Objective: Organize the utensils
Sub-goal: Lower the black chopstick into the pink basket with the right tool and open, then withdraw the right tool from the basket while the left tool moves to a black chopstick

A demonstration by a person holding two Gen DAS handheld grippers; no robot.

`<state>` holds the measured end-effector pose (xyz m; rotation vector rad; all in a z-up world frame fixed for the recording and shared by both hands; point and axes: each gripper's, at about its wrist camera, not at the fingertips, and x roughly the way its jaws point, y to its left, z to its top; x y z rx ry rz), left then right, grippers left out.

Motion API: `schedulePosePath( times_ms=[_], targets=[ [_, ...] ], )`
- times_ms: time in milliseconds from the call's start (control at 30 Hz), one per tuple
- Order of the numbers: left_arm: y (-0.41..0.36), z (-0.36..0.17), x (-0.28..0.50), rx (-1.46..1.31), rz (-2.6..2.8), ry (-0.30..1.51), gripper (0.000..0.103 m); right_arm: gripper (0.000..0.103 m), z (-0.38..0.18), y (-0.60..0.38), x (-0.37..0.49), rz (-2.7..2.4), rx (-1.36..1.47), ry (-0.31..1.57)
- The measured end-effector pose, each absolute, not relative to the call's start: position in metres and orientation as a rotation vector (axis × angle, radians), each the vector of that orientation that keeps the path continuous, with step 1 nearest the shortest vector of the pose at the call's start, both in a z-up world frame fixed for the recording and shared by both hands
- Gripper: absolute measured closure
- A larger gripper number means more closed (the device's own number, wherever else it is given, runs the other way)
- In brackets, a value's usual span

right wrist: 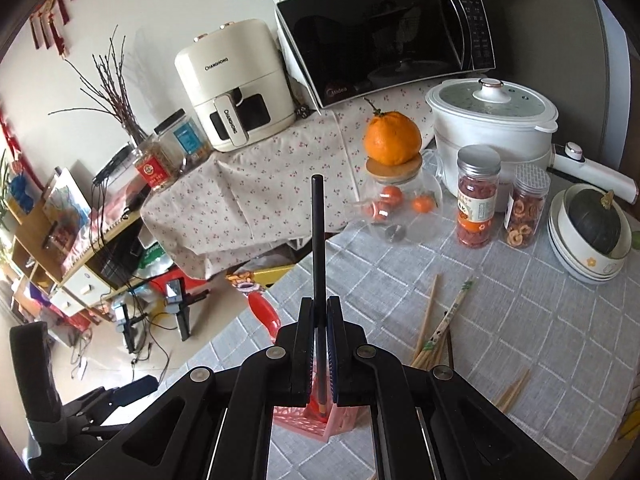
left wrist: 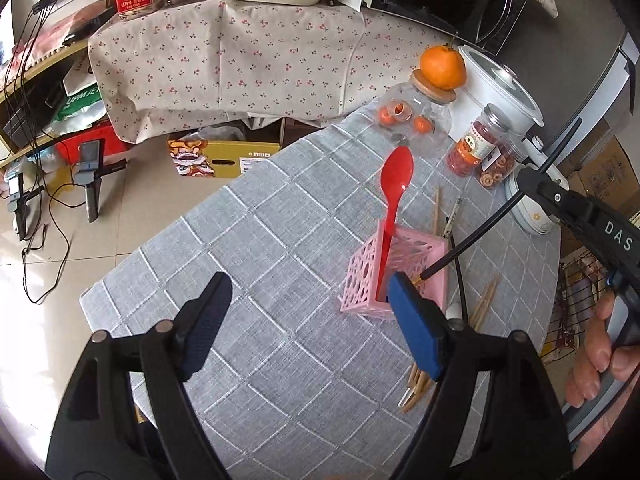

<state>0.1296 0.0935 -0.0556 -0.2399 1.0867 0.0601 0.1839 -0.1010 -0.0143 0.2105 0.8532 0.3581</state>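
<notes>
A pink lattice holder [left wrist: 394,274] stands on the grey checked tablecloth [left wrist: 248,248] with a red spoon [left wrist: 394,184] upright in it. My left gripper [left wrist: 312,320] is open and empty, just in front of the holder. My right gripper [right wrist: 319,312] is shut on a black chopstick [right wrist: 318,240], held above the holder [right wrist: 308,420]; the stick's gold tip points down into it. In the left wrist view the chopstick [left wrist: 484,228] slants from the right gripper's body [left wrist: 580,208] down to the holder's rim. The spoon [right wrist: 262,308] shows partly behind the fingers.
Wooden chopsticks [right wrist: 434,320] lie scattered on the cloth right of the holder, more [left wrist: 416,384] near my left finger. Behind stand a glass jar with an orange on top [right wrist: 394,184], two snack jars [right wrist: 478,196], a white pot [right wrist: 492,120] and stacked bowls [right wrist: 588,232].
</notes>
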Motion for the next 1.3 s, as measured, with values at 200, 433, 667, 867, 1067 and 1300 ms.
schedulePosePath(
  times_ms=[200,433,667,867,1067,1300],
  targets=[
    [0.089,-0.067,0.133,-0.209,0.047,1.113,0.023,0.097,-0.034,-0.097,0.195,0.366,0.225,0.918],
    [0.086,-0.072,0.135,-0.191,0.037,1.131,0.023,0.097,-0.043,-0.096,0.203,0.365,0.233,0.948],
    [0.082,-0.072,0.135,-0.174,0.025,1.131,0.023,0.097,-0.041,-0.093,0.206,0.386,0.231,1.016],
    [0.082,-0.072,0.135,-0.170,0.023,1.130,0.023,0.096,-0.042,-0.091,0.207,0.387,0.231,1.026],
    [0.080,-0.073,0.135,-0.175,0.014,1.137,0.022,0.061,-0.033,-0.103,0.206,0.361,0.270,1.000],
    [0.071,-0.073,0.132,-0.166,-0.016,1.140,0.022,0.052,-0.005,-0.125,0.191,0.353,0.256,0.934]
  ],
)
